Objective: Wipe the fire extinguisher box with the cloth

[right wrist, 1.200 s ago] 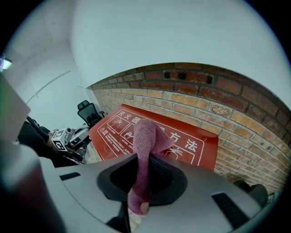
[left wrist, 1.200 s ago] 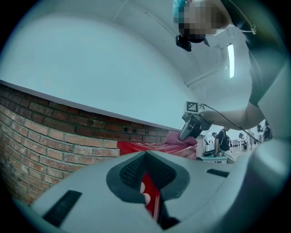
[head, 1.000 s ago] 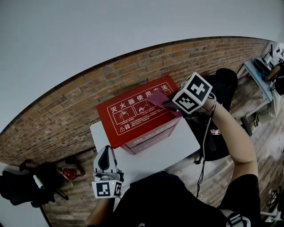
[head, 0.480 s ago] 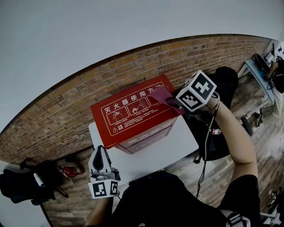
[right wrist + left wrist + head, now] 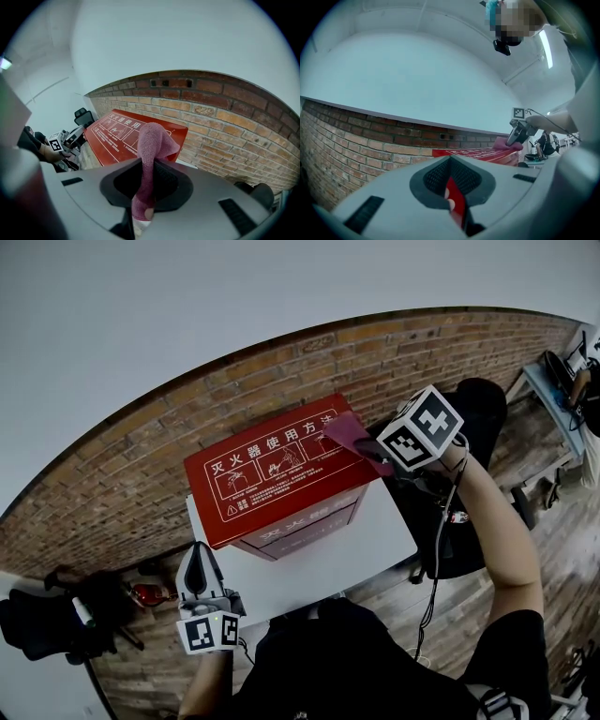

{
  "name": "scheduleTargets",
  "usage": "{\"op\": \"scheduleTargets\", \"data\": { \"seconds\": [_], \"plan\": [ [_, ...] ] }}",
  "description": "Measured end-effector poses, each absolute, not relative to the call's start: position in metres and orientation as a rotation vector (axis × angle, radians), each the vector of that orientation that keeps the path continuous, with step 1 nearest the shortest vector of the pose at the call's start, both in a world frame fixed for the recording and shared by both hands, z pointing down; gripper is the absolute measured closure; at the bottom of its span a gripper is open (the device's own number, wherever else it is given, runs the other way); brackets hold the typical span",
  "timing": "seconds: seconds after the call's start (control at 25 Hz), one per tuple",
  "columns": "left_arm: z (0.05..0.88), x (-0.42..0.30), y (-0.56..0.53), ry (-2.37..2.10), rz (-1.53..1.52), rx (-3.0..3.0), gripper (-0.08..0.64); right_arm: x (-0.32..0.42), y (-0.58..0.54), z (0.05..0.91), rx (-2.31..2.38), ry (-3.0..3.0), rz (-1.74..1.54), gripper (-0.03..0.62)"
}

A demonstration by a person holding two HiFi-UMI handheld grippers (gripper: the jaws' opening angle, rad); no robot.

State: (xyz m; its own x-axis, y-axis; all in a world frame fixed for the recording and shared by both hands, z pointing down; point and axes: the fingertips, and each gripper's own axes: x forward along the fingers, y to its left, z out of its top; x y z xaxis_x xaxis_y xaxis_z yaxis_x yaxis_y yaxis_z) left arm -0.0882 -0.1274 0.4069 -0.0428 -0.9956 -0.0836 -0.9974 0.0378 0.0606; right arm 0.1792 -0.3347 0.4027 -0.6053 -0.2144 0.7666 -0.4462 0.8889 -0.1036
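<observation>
Two grippers, one box, one cloth. My left gripper (image 5: 199, 563) is clamped shut on nothing, low by the white table's (image 5: 375, 532) left corner. The red fire extinguisher box with white lettering (image 5: 272, 482) stands on that table. My right arm's stretched out, right gripper (image 5: 367, 450) pinching the pink knitted cloth (image 5: 343, 431) on the box top's right corner.

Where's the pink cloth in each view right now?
Head view: pink cloth right of centre, at the red box's right end.
Left gripper view: small, middle right, atop the box.
Right gripper view: centre, clamped in the jaws.
Shared landmark: the red box.
</observation>
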Motion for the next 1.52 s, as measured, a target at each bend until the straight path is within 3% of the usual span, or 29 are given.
{"op": "scheduleTargets", "data": {
  "seconds": [0.44, 0.76, 1.08, 1.52],
  "plan": [
    [0.403, -0.088, -0.105, 2.323, 0.135, -2.077, 0.511, 0.197, -0.349, 0.401, 0.586, -2.269, 0.289, 0.531],
    [0.403, -0.075, -0.093, 2.304, 0.128, -2.110, 0.511, 0.215, -0.352, 0.378, 0.957, -2.391, -0.084, 0.531],
    [0.393, -0.066, -0.076, 2.219, 0.173, -2.167, 0.511, 0.232, -0.282, 0.358, 1.330, -2.661, -0.068, 0.531],
    [0.383, -0.058, -0.018, 2.064, 0.209, -2.279, 0.511, 0.182, -0.140, 0.343, 1.407, -2.808, -0.236, 0.531]
  ]
}}
